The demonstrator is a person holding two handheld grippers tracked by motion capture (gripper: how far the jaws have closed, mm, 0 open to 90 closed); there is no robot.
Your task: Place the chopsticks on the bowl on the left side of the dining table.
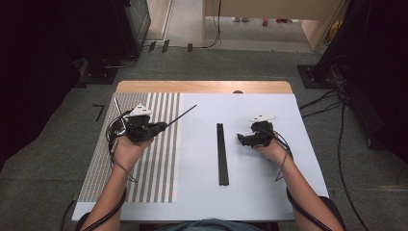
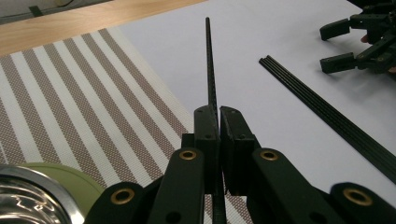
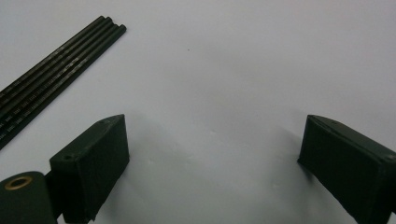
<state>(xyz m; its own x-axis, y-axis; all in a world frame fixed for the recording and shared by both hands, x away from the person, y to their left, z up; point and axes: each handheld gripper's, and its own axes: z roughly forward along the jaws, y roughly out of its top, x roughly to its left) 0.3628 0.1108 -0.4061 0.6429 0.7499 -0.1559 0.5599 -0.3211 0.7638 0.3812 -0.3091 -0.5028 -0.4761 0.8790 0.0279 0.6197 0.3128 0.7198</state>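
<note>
The left claw is clamped on one black rod, which points toward 2 o'clock above the striped mat, probably carried there to be set apart. The other rods lie bundled mid-bench, at the open right claw's 9 o'clock (nothing between its jaws). A steel bowl shows at the left claw's base, contents hidden.

Mat: lay along the table's left edge.
Rod bundle: lay mid-table, right of the mat.
Single rod: crossed the mat's right edge, near the far end.
</note>
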